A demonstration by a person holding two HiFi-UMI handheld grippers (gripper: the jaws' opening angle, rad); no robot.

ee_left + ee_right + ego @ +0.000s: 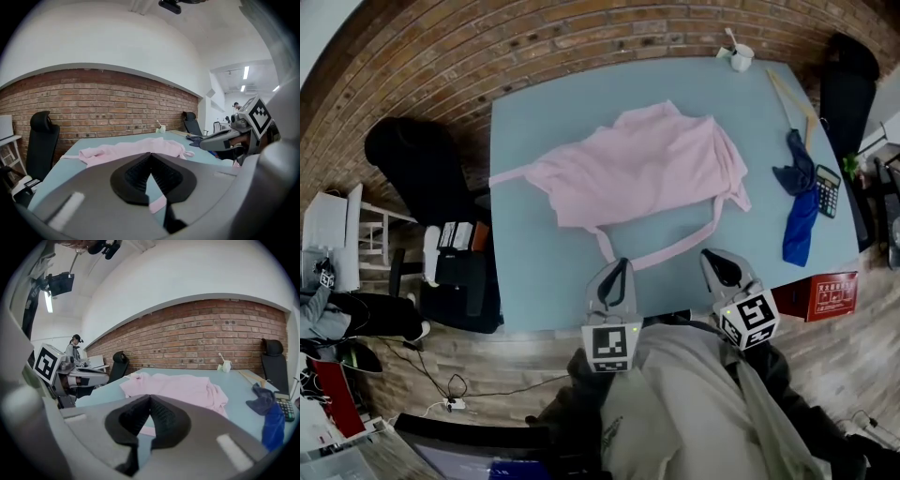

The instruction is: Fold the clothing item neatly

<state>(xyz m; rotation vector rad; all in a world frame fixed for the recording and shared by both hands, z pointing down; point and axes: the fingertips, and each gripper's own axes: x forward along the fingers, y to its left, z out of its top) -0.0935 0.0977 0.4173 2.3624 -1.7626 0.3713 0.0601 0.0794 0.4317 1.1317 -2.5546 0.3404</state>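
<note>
A pink garment [647, 173] lies crumpled in the middle of the teal table [534, 281]. Its thin belt [675, 246] loops toward the near edge. My left gripper [622, 263] hovers at the near edge with its jaws shut and nothing in them. Its tips are just over the belt's near end, and a bit of belt [157, 204] shows below them. My right gripper [711, 254] is a little to the right, also shut and empty, beside the belt loop. From each gripper view the garment [136, 150] [178, 383] lies ahead of the closed jaws [150, 155] [150, 397].
A blue cloth [800, 202] and a calculator [827, 190] lie at the table's right edge. A white cup [741, 58] and a wooden stick [792, 98] are at the far right. A black chair [417, 159] stands to the left, and a red box [825, 295] is at the near right corner.
</note>
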